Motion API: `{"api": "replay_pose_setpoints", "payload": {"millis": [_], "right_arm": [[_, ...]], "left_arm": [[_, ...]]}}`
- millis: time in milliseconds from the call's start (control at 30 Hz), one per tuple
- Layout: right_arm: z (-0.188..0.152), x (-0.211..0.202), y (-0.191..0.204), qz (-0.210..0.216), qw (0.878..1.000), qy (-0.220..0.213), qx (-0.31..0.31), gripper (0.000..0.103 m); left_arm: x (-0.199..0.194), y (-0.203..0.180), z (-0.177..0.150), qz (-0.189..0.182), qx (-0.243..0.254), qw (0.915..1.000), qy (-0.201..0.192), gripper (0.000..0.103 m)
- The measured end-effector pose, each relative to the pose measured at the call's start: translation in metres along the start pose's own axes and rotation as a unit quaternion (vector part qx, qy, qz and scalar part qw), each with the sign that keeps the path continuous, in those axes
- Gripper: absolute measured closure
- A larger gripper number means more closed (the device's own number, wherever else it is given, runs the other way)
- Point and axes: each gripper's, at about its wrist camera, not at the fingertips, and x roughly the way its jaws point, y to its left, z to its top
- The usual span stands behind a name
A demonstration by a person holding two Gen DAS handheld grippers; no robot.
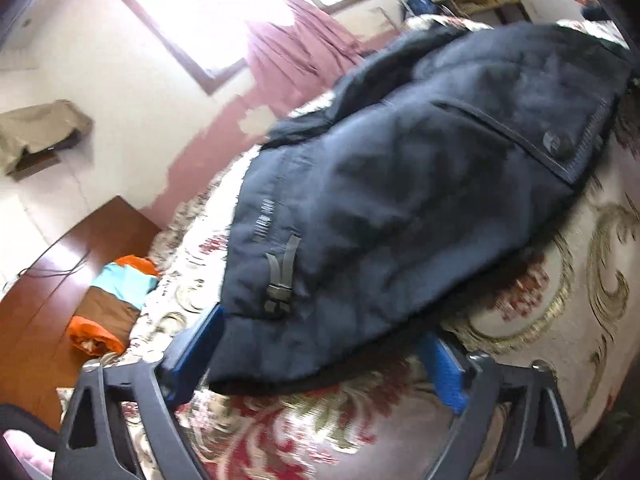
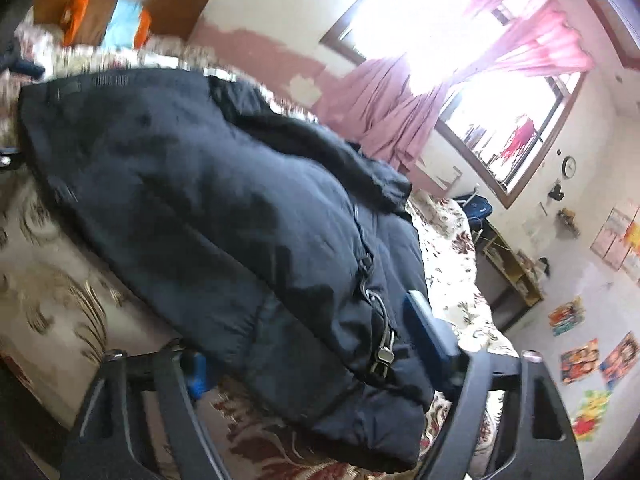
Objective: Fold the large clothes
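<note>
A floral bedspread [image 1: 540, 292] covers the bed, and a dark navy padded jacket [image 1: 400, 208] lies spread on it.

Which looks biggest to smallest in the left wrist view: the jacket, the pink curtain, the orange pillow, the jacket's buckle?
1. jacket, by far the largest
2. pink curtain, though it is farther away
3. orange pillow
4. buckle, smallest
</note>
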Motion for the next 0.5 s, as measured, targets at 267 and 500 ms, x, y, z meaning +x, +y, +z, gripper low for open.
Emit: {"api": "replay_pose_setpoints", "payload": {"millis": [267, 500], "right_arm": [[0.012, -0.014, -0.031, 0.074, 0.992, -0.042, 0.091, 0.077], [0.022, -0.008, -0.052, 0.078, 0.988, -0.06, 0.116, 0.079]], "left_arm": [[-0.011, 0.016, 0.0, -0.022, -0.036, 0.9989, -0.021, 0.016], [-0.012, 0.004, -0.001, -0.017, -0.01, 0.9996, -0.021, 0.03]]}}
